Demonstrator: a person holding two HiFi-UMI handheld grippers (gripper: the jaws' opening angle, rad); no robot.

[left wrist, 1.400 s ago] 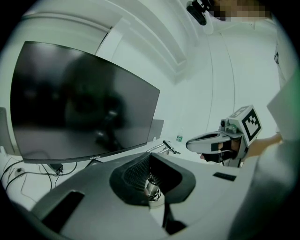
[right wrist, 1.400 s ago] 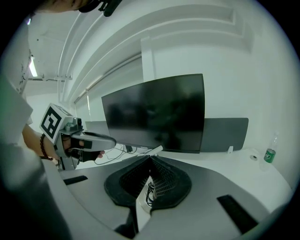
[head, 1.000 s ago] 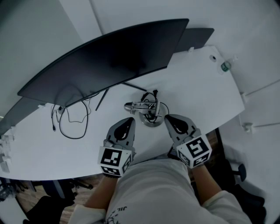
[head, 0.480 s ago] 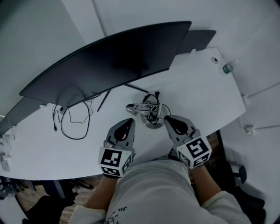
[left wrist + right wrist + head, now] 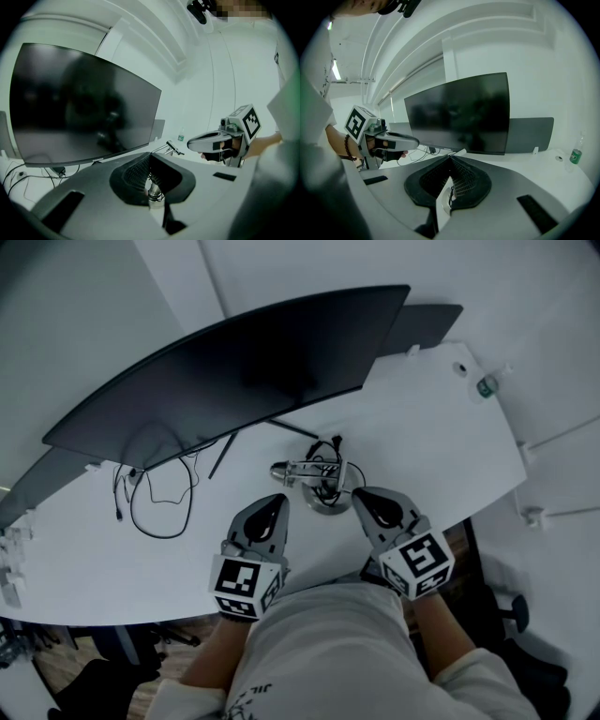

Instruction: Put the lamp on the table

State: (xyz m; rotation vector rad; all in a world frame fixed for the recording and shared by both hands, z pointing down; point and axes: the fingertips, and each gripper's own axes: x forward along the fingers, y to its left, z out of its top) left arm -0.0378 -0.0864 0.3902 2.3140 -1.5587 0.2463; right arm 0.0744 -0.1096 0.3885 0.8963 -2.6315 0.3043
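White table point(image 5: 441, 446): lamp point(image 5: 325, 491) lies on it, before monitor point(image 5: 234, 371).
Left gripper point(image 5: 277, 498): jaws together, near lamp.
Right gripper point(image 5: 360, 494): jaws together, just beside lamp.

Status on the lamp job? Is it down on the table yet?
Done, by the look of it: the lamp rests on its round base on the white table, in front of the monitor. In hand: nothing. The left gripper and right gripper flank the base with jaws together, and neither seems to grip it. Left: probably only drawing both grippers back.
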